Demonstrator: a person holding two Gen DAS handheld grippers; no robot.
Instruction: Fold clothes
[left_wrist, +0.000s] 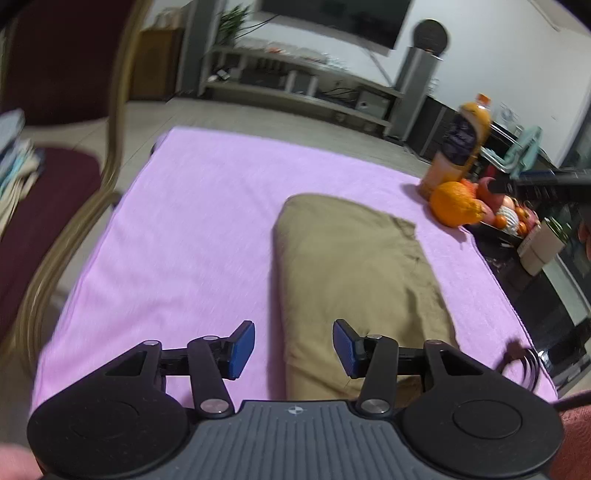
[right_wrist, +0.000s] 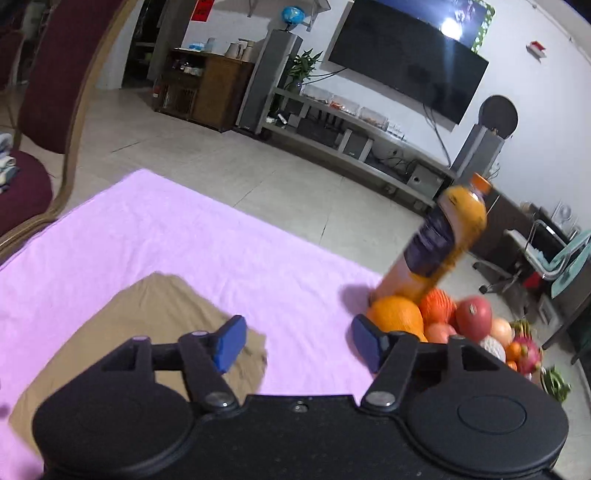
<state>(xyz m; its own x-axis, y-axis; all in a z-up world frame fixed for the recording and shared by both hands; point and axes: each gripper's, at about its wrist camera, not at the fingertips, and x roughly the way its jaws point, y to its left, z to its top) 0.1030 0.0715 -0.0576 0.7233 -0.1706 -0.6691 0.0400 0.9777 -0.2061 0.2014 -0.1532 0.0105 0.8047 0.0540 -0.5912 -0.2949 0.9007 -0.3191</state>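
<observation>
A folded tan garment (left_wrist: 351, 266) lies on the pink cloth (left_wrist: 192, 229) that covers the table. My left gripper (left_wrist: 293, 349) is open and empty, hovering over the garment's near left edge. In the right wrist view the same tan garment (right_wrist: 147, 317) lies at lower left on the pink cloth (right_wrist: 221, 251). My right gripper (right_wrist: 297, 343) is open and empty, above the cloth just right of the garment's far corner.
An orange juice bottle (right_wrist: 443, 240) and a pile of fruit (right_wrist: 454, 317) stand at the table's far right corner; they also show in the left wrist view (left_wrist: 458, 147). A maroon chair (left_wrist: 48, 110) with stacked clothes (left_wrist: 14, 158) stands to the left.
</observation>
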